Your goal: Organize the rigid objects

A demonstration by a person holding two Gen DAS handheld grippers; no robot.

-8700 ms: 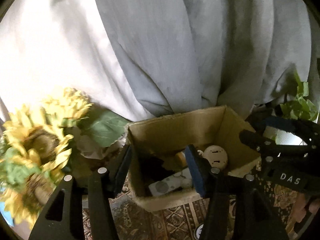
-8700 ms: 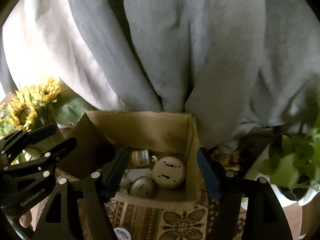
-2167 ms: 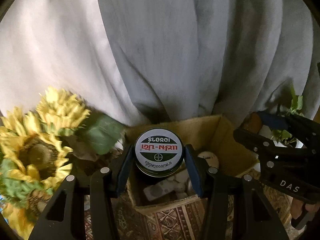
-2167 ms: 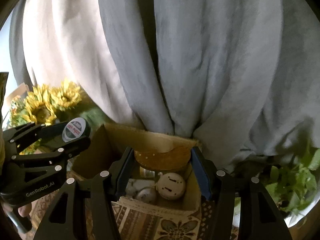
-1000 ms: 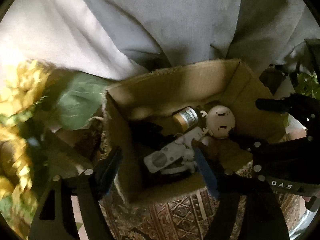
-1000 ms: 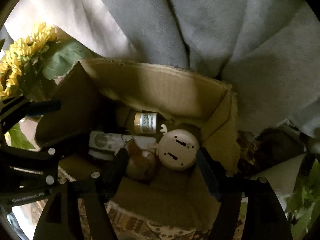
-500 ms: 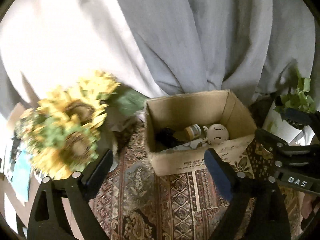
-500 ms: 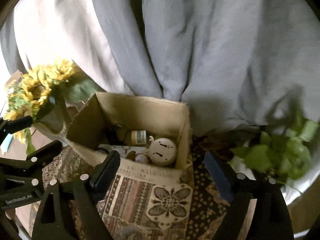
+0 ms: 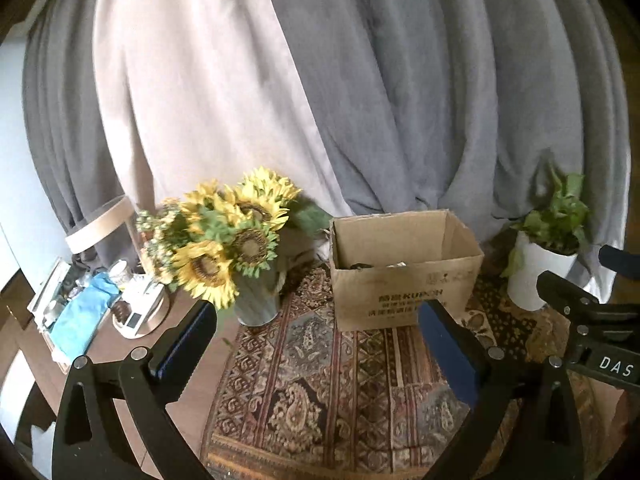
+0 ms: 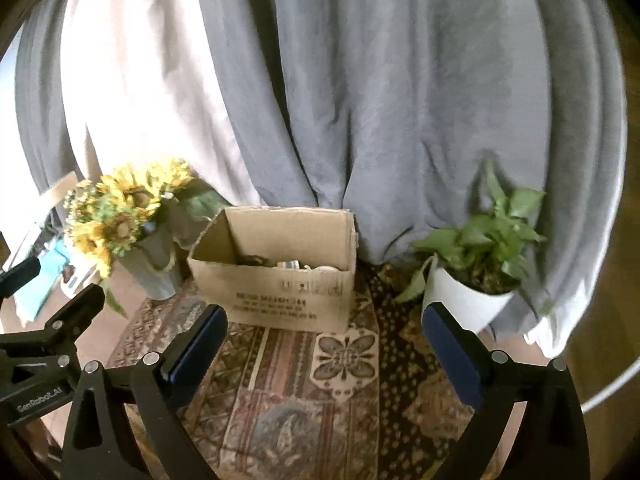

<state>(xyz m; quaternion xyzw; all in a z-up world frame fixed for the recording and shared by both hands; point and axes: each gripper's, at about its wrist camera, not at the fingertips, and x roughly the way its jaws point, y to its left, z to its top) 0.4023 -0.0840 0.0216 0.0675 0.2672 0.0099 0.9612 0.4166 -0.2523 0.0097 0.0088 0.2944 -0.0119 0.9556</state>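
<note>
An open cardboard box (image 9: 404, 280) stands on a patterned rug (image 9: 340, 380), also in the right wrist view (image 10: 280, 296). Tops of small objects (image 10: 304, 266) show just over its rim; the rest of its contents are hidden. My left gripper (image 9: 320, 340) is open and empty, held back from the box above the rug. My right gripper (image 10: 324, 340) is open and empty, also back from the box. Each gripper shows at the edge of the other's view.
A vase of sunflowers (image 9: 232, 248) stands left of the box. A potted green plant in a white pot (image 10: 476, 276) stands to its right. Grey curtains (image 9: 400, 100) hang behind. A cluttered tray and white device (image 9: 136, 312) sit on the wooden surface at far left.
Both grippers have pulled back and up from the box after letting go of a tin and another object inside it. Both now stand wide open and empty, further away.
</note>
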